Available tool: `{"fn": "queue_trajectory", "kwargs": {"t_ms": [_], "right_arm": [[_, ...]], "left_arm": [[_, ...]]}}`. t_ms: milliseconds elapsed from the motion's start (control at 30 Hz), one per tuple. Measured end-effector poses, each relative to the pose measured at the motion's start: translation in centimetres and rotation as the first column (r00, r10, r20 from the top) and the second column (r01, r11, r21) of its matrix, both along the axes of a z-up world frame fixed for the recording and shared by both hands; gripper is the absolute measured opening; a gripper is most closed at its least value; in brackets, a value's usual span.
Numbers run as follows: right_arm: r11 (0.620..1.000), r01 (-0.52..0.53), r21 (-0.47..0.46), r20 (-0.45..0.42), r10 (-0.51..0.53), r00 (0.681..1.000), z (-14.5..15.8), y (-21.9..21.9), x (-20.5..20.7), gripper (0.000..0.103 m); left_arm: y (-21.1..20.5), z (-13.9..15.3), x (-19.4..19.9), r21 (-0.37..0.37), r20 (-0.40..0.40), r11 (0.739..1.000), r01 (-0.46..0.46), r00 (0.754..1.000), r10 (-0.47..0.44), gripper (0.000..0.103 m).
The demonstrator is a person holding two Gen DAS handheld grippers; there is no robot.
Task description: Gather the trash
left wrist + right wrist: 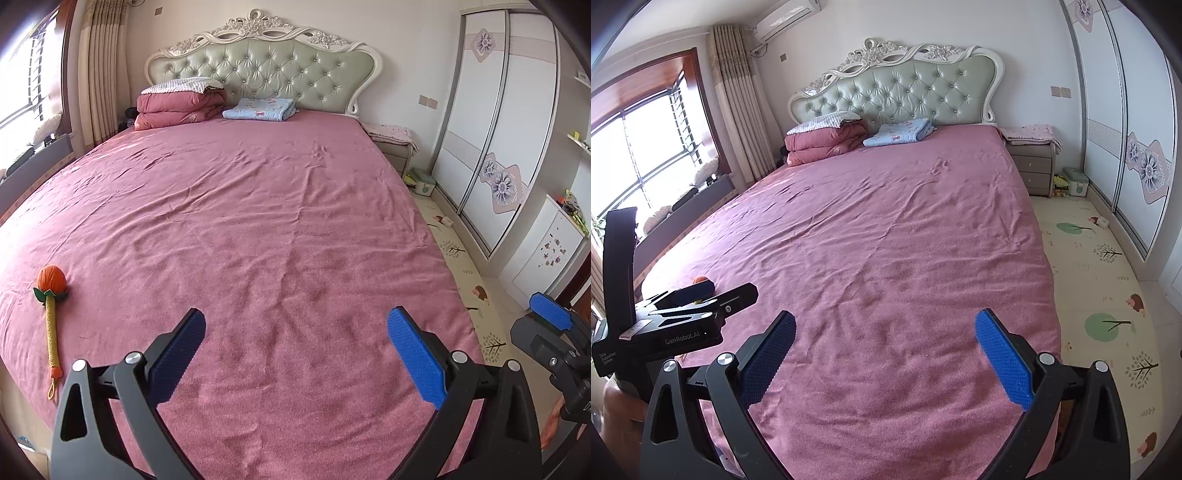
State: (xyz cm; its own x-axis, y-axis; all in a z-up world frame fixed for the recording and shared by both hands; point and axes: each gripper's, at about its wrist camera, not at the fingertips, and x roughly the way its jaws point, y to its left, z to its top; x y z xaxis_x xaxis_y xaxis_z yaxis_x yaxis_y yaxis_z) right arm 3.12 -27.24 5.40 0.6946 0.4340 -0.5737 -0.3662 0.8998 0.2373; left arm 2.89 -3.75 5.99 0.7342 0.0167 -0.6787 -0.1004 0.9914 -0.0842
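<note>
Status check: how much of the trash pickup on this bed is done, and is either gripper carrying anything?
Done: nothing visibly collected; no bin or bag in view. In hand: nothing; the left gripper and right gripper are both open and empty above the pink bedsheet. Left: the only loose item on the sheet is the orange plush ball with a braided yellow handle; no obvious trash shows.

On the bed (258, 221), a folded quilt (177, 107) and blanket (258, 109) lie before the headboard (266, 62), a toy (51, 295) near its left edge, a nightstand (1032, 168) right.
</note>
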Motion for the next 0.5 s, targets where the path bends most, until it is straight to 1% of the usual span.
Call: {"fn": "queue_trajectory", "kwargs": {"t_ms": [333,500], "right_arm": [[1.000,-0.005,-0.005,-0.003,0.005,1.000,-0.13,-0.02,-0.03,0.094],[1.000,-0.007,-0.005,-0.004,0.007,1.000,-0.16,-0.02,-0.04,0.094]], "left_arm": [[-0.14,0.26,-0.26,-0.010,0.011,1.000,0.002,1.000,-0.002,0.099],[-0.46,0.49,-0.23,-0.017,0.018,1.000,0.019,1.000,-0.019,0.099]]}}
